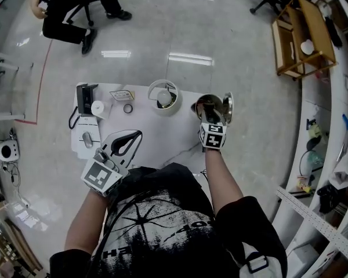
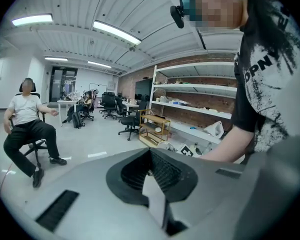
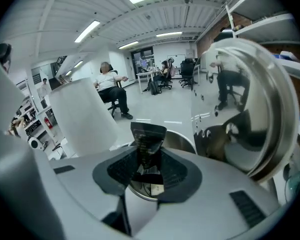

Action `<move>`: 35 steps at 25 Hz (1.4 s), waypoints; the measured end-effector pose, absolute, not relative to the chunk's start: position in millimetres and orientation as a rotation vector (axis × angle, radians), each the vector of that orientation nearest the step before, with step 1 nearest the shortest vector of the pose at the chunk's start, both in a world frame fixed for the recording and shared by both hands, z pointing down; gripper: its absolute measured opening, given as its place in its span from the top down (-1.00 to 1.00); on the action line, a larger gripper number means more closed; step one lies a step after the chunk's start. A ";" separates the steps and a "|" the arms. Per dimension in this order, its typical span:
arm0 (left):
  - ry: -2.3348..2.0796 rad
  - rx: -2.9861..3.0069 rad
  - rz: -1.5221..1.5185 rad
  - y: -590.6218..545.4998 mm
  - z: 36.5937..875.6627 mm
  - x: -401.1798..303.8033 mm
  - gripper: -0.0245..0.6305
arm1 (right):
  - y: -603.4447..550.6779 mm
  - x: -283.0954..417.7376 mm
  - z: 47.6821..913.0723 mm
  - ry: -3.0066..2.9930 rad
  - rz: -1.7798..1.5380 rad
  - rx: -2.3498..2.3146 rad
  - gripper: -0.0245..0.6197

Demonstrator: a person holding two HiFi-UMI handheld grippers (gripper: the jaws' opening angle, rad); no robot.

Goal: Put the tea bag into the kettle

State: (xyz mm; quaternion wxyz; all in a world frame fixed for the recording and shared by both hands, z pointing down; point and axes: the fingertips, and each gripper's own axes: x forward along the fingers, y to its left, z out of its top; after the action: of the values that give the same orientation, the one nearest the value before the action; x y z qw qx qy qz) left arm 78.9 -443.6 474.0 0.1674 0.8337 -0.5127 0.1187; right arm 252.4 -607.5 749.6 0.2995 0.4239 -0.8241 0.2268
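Right claw point(image 3: 149, 159): I am pinching a dark tea bag point(image 3: 148, 134) between narrowly parted jaws, and it is standing upright with its top above the pads. Its print is too small to read.

Directly under the claw: I am hovering over the open mouth of the steel kettle point(image 1: 204, 101), whose lid point(image 3: 255, 119) is swung up on the right.

Near the kettle on the white table point(image 1: 162, 135): a round white tub point(image 1: 163, 97), a small tape roll point(image 1: 128, 108), and a card point(image 1: 121, 95) with unreadable print.

Left claw point(image 2: 151, 159): I am holding it near my body, jaws together and gripping nothing.
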 end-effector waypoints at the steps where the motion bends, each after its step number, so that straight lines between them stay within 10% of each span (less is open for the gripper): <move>1: -1.462 2.367 0.338 -443.9 473.9 77.6 0.91 | -608.6 251.5 753.0 -2.177 0.609 1.127 0.56; 29: -1.496 2.380 0.281 -434.6 465.7 88.5 0.91 | -594.9 242.7 732.5 -2.256 0.607 1.018 0.33; 35: -1.520 2.403 0.249 -426.3 460.8 92.1 0.91 | -581.1 239.5 691.8 -2.355 0.543 0.971 0.68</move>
State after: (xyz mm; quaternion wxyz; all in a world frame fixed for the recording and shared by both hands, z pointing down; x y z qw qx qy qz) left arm 92.1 -426.3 460.8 0.1433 0.8332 -0.5270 0.0863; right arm 239.5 -581.1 691.8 0.2653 0.3593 -0.8719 0.2010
